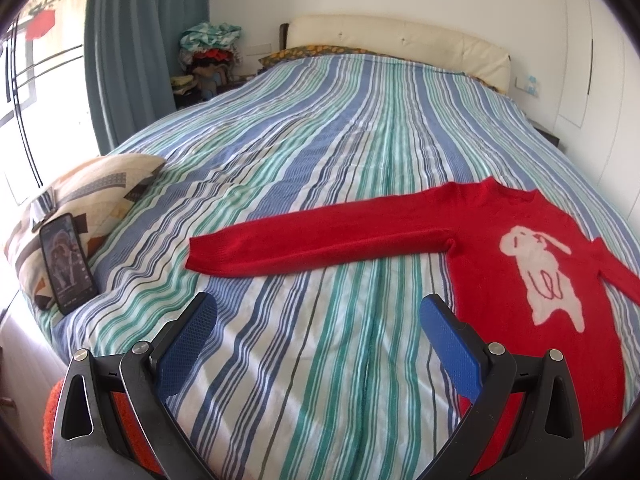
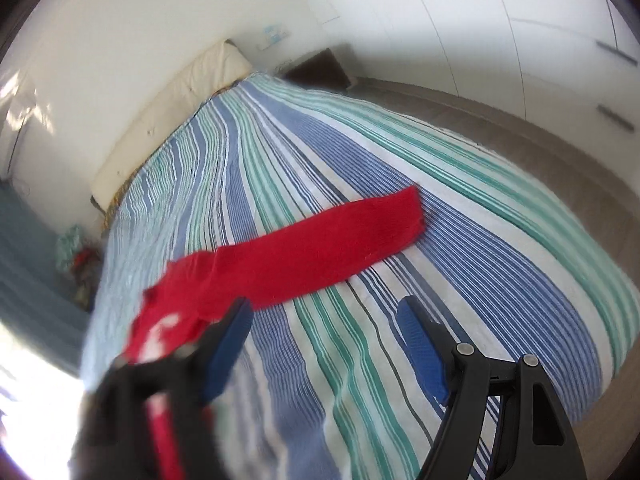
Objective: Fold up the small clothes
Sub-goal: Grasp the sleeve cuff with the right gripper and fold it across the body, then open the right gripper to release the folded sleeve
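Note:
A small red sweater [image 1: 532, 280] with a white dog figure lies flat on the striped bedspread [image 1: 320, 152], its left sleeve [image 1: 304, 242] stretched out to the left. My left gripper [image 1: 318, 320] is open and empty, above the bedspread just in front of that sleeve. In the right wrist view the sweater's other sleeve [image 2: 320, 248] lies stretched to the right on the bedspread [image 2: 460, 208]. My right gripper [image 2: 326, 326] is open and empty, just in front of this sleeve; the view is blurred on the left.
A patterned pillow [image 1: 84, 204] with a phone [image 1: 68, 264] leaning on it sits at the bed's left edge. A cream headboard [image 1: 400, 46] and a clothes pile [image 1: 208, 56] are at the back. Floor [image 2: 540, 136] and wardrobe doors lie right of the bed.

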`<state>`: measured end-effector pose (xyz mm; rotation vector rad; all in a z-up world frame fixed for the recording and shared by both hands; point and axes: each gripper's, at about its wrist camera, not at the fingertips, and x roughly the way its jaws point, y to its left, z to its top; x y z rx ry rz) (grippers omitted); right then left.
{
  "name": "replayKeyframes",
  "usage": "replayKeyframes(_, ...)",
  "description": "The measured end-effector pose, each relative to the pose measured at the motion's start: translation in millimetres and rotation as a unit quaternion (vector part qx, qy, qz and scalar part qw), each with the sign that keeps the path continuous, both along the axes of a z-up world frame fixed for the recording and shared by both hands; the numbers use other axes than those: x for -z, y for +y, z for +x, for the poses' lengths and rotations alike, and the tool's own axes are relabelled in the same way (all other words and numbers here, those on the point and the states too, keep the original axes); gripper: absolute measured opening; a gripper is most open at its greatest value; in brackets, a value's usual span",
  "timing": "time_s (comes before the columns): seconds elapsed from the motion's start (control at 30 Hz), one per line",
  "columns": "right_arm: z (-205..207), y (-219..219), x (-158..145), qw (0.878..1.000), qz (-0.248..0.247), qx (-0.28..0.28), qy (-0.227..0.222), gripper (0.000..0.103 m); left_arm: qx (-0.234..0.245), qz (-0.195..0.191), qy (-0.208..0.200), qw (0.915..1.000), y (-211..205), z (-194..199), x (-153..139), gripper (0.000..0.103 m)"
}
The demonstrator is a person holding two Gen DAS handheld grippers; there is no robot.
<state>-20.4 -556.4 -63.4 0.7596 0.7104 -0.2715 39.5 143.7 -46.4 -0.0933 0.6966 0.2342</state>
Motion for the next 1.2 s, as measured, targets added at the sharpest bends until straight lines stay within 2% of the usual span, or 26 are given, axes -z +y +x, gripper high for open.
replayKeyframes(0.13, 44.4, -33.2, 57.9, 0.993, 0.104, 0.043, 0.033, 0.074, -0.001, 0.008, 0.003, 1.0, -3.2, -0.3, -3.1, 0.102)
replayKeyframes(0.2, 58.7, -46.0, 77.7, 0.989, 0.119, 0.083, 0.042, 0.072, -0.006, 0.014, 0.005, 0.9999, -2.2, -1.1, -3.1, 0.102)
replayKeyframes(0.3, 75.0, -59.6, 86.3, 0.985, 0.118, 0.124, 0.012, 0.065, -0.015, 0.018, 0.015, 0.9996, 0.9, -0.6, 3.5, 0.102)
replayKeyframes(0.33, 81.8, -61.6, 89.1, 0.985, 0.118, 0.122, 0.008, 0.043, -0.019, 0.018, 0.022, 0.9994, 2.3, 0.7, 6.9, 0.102)
replayKeyframes(0.37, 88.6, -62.6, 92.2, 0.986, 0.114, 0.117, 0.02, 0.002, -0.022, 0.016, 0.026, 0.9993, 3.6, 1.4, 9.5, 0.102)
replayKeyframes(0.43, 94.9, -60.3, 90.3, 0.988, 0.084, 0.123, 0.052, 0.004, -0.024, 0.012, 0.025, 0.9993, 5.7, 0.6, 12.4, 0.102)
replayKeyframes(0.53, 102.7, -45.4, 46.8, 0.994, 0.015, 0.103, 0.031, 0.004, -0.019, 0.009, 0.026, 0.9994, 6.5, 1.9, 18.2, 0.102)
replayKeyframes(0.63, 128.2, -1.4, -24.5, 0.998, -0.064, 0.025, -0.013, 0.004, -0.01, -0.002, 0.03, 0.9995, 6.3, 6.7, 23.2, 0.102)
replayKeyframes(0.7, 151.0, 42.0, -70.5, 0.994, -0.094, -0.042, -0.048, 0.004, -0.006, -0.009, 0.024, 0.9997, 6.3, 7.4, 22.3, 0.102)
replayKeyframes(0.77, 178.5, 93.9, -108.2, 0.984, -0.11, -0.119, -0.077, 0.004, -0.005, -0.01, 0.016, 0.9998, 6.7, 5.4, 19.3, 0.102)
replayKeyframes(0.83, 205.2, 154.5, -131.1, 0.97, -0.119, -0.19, -0.096, 0.004, -0.007, -0.008, 0.008, 0.9999, 9.1, 1.2, 16.4, 0.102)
replayKeyframes(0.93, 243.4, 243.5, -135.4, 0.946, -0.107, -0.284, -0.11, 0.004, -0.016, -0.012, 0.004, 0.9998, 16.3, -3.3, 16.1, 0.102)
replayKeyframes(1.0, 265.5, 297.9, -121.2, 0.927, -0.089, -0.347, -0.11, 0.008, -0.02, -0.024, 0.012, 0.9994, 22.2, -2.8, 19.2, 0.102)
replayKeyframes(1.03, 275.7, 321.8, -109.4, 0.917, -0.073, -0.378, -0.101, 0.029, -0.023, -0.03, 0.015, 0.9992, 24.7, -2.6, 20.5, 0.102)
replayKeyframes(1.07, 284.8, 340.7, -96.2, 0.911, -0.051, -0.401, -0.084, 0.069, -0.024, -0.034, 0.016, 0.999, 25.9, -2.3, 21.2, 0.102)
replayKeyframes(1.1, 287.8, 353.5, -83.4, 0.908, -0.029, -0.412, -0.076, 0.08, -0.025, -0.036, 0.016, 0.9989, 26.9, -2.7, 21.1, 0.102)
replayKeyframes(1.2, 279.3, 361.6, -64.6, 0.907, -0.001, -0.413, -0.08, 0.08, -0.023, -0.042, 0.01, 0.9988, 27.9, -4.3, 20.0, 0.102)
